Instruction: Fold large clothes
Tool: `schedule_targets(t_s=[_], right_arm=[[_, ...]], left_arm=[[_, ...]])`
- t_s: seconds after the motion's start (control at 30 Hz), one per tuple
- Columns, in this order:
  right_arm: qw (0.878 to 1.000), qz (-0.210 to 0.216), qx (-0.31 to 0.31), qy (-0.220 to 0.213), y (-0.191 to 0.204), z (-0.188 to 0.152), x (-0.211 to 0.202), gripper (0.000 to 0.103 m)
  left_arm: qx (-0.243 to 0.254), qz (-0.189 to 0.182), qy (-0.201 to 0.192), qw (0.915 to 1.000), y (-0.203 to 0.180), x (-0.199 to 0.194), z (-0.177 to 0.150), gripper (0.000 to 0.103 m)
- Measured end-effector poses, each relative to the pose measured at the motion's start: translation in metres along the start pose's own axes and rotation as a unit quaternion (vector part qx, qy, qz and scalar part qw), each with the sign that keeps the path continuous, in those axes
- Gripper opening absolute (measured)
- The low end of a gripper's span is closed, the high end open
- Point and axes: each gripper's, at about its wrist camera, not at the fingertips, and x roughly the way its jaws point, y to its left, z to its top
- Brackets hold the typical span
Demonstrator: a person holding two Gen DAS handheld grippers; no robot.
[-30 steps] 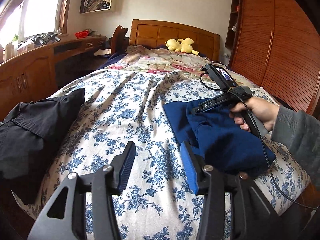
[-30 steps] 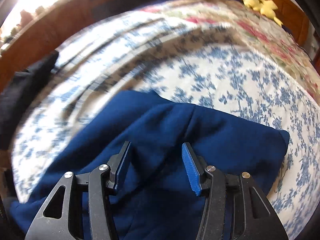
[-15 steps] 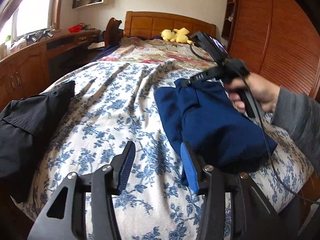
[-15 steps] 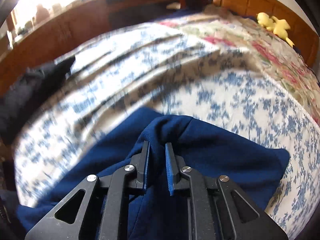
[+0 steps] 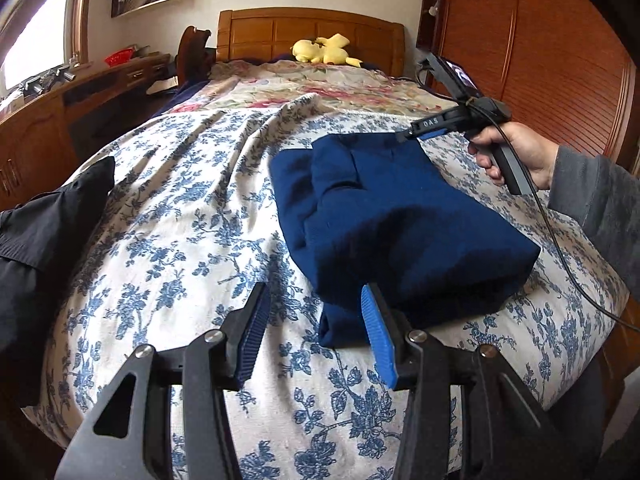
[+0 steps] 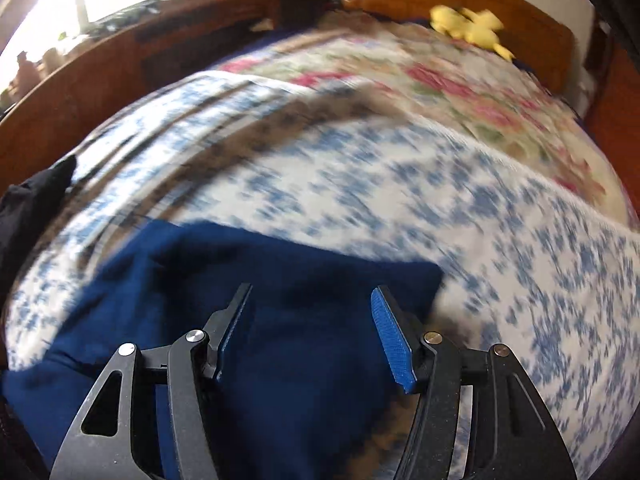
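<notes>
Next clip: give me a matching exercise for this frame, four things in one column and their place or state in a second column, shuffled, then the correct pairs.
Things
1. blue garment
2. black garment
3. yellow plush toy
4. right tongs

Places or states
A. by the wooden headboard, at the far end of the bed
B. open, above the far part of the blue fabric
C. folded into a compact bundle on the blue-flowered bedspread
D. heaped at the left edge of the bed

Pairs: 1-C, 2-D, 3-A, 4-B
</notes>
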Motion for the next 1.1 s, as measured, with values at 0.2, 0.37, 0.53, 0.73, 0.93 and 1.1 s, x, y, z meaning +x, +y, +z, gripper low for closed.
schedule_targets(t_s=[0.2, 0.37, 0.53, 0.73, 0.93, 1.1], right_arm=[[0.998, 0.009, 0.049, 0.028, -0.035, -0.020, 0.025, 0.061], [0.996, 0.033, 0.078, 0.026, -0.036, -0.030, 0.039, 0.067], [0.992, 0.058, 0.112, 0.030, -0.042, -0.039, 0.049, 0.073], [0.987, 0.075, 0.135, 0.031, -0.047, -0.044, 0.051, 0.073], [0.989, 0.096, 0.111, 0.019, -0.036, -0.046, 0.043, 0.046], [0.994, 0.078, 0.078, -0.008, -0.029, -0.047, 0.019, 0.006]], left_arm=[[-0.003, -0.003, 0.017, 0.9998, 0.000, 0.011, -0.003, 0.046], [-0.013, -0.013, 0.037, 0.9992, 0.001, 0.024, -0.007, 0.046], [-0.018, -0.015, 0.056, 0.9982, -0.002, 0.038, -0.012, 0.046], [-0.037, -0.023, 0.060, 0.9972, -0.002, 0.047, -0.014, 0.046], [-0.037, -0.046, 0.066, 0.9960, -0.008, 0.055, -0.015, 0.027], [-0.027, -0.049, 0.052, 0.9971, -0.009, 0.048, -0.009, 0.008]])
